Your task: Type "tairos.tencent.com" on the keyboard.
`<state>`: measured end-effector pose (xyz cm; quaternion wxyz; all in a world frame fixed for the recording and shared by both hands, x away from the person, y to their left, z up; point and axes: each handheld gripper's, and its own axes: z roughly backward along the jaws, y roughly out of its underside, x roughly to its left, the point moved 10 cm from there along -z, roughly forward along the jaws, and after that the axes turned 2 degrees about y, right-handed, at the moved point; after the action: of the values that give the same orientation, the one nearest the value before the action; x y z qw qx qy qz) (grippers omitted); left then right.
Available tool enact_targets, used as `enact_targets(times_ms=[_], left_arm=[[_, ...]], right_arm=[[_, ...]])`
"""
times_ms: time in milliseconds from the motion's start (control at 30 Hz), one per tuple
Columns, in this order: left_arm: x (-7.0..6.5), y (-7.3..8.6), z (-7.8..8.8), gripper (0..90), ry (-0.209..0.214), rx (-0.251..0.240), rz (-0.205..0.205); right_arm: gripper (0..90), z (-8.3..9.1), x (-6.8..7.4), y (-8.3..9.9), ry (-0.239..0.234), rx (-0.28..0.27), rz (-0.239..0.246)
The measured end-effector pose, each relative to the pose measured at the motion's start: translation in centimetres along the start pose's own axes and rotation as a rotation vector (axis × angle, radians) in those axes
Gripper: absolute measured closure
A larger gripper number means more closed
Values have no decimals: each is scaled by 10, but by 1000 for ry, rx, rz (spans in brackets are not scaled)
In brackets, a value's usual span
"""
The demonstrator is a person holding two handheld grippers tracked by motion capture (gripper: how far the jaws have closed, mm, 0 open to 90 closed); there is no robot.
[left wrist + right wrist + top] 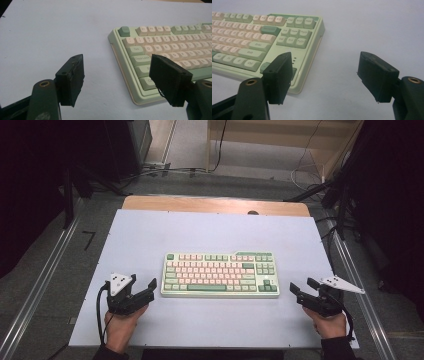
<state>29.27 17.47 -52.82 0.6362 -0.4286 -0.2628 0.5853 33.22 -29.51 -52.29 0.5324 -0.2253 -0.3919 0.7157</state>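
A pale green keyboard (220, 274) with pink, cream and green keys lies flat in the middle of a white mat (215, 232). My left gripper (142, 282) rests on the mat just off the keyboard's left end, open, nothing between its jaws. My right gripper (302, 285) sits just off the keyboard's right end, also open and empty. In the left gripper view, the left gripper (116, 65) faces the keyboard's (170, 47) near left corner. In the right gripper view, the right gripper (324, 62) faces the keyboard's (262, 37) near right corner.
The mat covers a wooden table whose far edge (215, 204) shows at the back. Metal rails (45, 275) run along both sides. Cables (165, 170) lie on the floor beyond the table, and dark stands rise at left and right.
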Motion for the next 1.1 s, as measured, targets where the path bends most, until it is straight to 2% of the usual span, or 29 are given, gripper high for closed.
enact_targets(times_ms=[767,1100], left_arm=[[12,6,5,287,-15,7,27],[20,6,4,284,-43,2,22]], right_arm=[[263,9,-22,8,39,7,-44],[250,11,-30,10,57,9,-57]])
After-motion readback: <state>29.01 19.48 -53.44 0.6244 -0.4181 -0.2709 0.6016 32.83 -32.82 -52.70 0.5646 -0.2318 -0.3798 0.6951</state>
